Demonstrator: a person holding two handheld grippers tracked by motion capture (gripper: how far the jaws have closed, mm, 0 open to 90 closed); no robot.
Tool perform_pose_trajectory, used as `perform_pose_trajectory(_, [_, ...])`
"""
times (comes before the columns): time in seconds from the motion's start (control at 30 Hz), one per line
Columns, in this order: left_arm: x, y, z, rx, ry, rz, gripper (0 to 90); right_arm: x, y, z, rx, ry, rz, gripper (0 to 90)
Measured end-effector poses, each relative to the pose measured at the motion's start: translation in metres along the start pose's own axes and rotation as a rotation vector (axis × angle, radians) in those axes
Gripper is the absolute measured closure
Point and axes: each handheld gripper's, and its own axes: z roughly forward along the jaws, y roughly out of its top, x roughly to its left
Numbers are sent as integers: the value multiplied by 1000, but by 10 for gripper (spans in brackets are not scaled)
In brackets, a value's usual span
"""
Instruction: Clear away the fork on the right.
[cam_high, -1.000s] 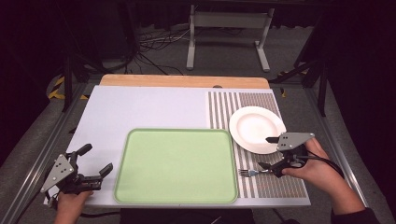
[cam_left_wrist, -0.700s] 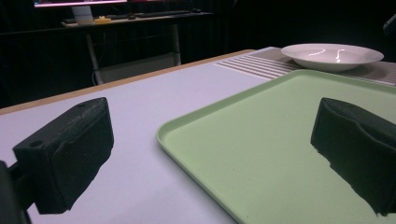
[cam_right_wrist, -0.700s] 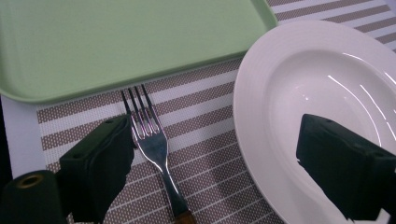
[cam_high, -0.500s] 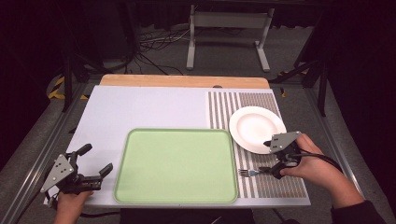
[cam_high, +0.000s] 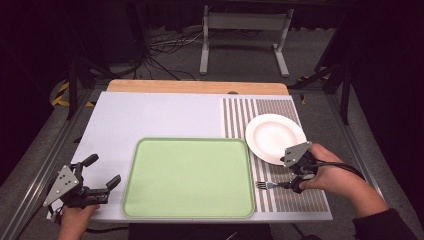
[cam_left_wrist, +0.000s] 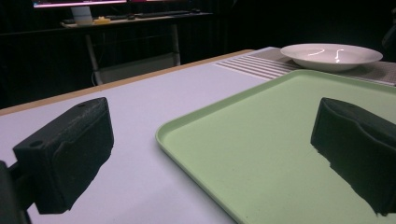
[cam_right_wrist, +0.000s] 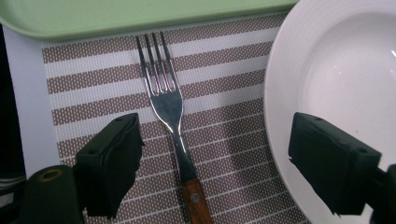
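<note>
The right gripper (cam_right_wrist: 215, 172) hangs with jaws spread wide on either side of a fork (cam_right_wrist: 169, 109) lying on the striped placemat (cam_right_wrist: 224, 140), wooden handle nearest, tines toward the green tray (cam_right_wrist: 116, 14).

A grey floor (cam_high: 240, 55) lies beyond the counter (cam_high: 160, 115), dim under dark surroundings. On it stands a grey metal stand (cam_high: 244, 37), with black cables (cam_high: 160, 42) tangled just to its left. Yellow-black tape (cam_high: 60, 92) marks the floor left of the counter.
</note>
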Motion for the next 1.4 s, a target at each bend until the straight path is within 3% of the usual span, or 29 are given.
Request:
perform_pose_trajectory(0.17, [0, 0, 0, 2, -1, 1, 0, 0, 1, 3, 40, 16, -26, 165])
perform_pose_trajectory(0.5, [0, 0, 0, -2, 1, 0, 0, -1, 2, 10, 117, 50, -28, 187])
perform_pose_trajectory(0.73, [0, 0, 0, -1, 1, 0, 0, 0, 0, 17, 111, 70, -24, 238])
perform_pose_trajectory(1.3, [0, 0, 0, -2, 1, 0, 0, 4, -10, 31, 225, 167, -35, 452])
perform_pose_trajectory(1.4, [0, 0, 0, -2, 1, 1, 0, 2, -9, 30, 248, 174, -53, 550])
